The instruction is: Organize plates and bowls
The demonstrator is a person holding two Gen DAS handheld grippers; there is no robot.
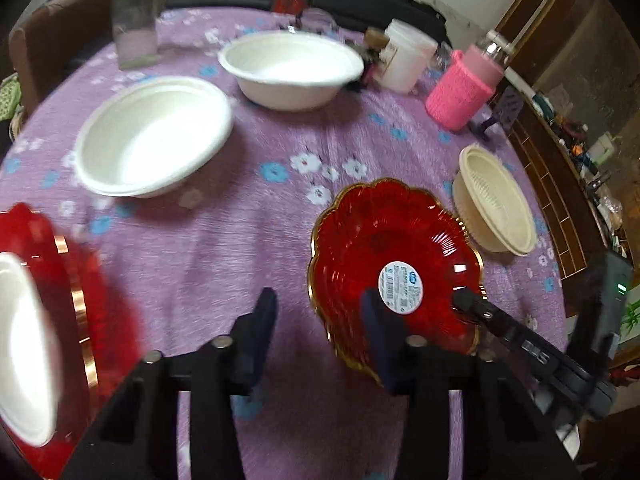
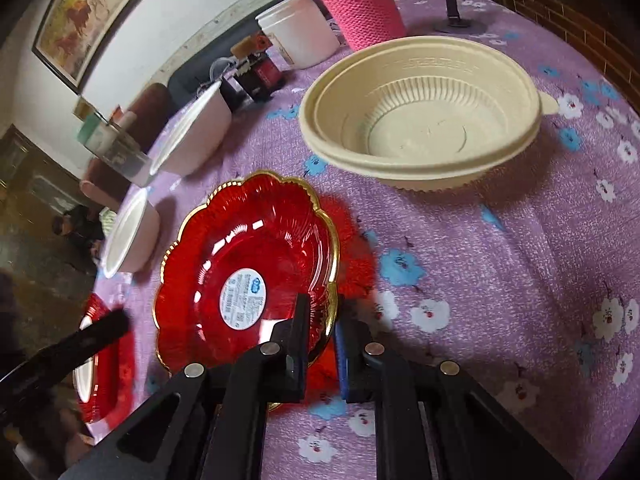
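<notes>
A red glass plate [image 1: 384, 240] with a gold scalloped rim and a round white sticker lies on the purple flowered cloth. My right gripper [image 2: 322, 320] is shut on the near rim of this red plate [image 2: 248, 248]; in the left wrist view the right gripper [image 1: 466, 300] bites the plate's right edge. My left gripper [image 1: 318, 310] straddles the plate's left rim, one finger over the plate and one outside it, and stands apart from the glass. A second red plate [image 1: 80, 300] at the far left carries a white bowl [image 1: 24, 344].
Two white bowls [image 1: 156, 136] [image 1: 292, 68] sit further back. A beige ribbed bowl [image 2: 420, 112] stands just beyond the held plate. A pink knitted bottle [image 1: 460, 88], a white tub [image 1: 408, 56] and a glass jar [image 1: 134, 20] line the far edge.
</notes>
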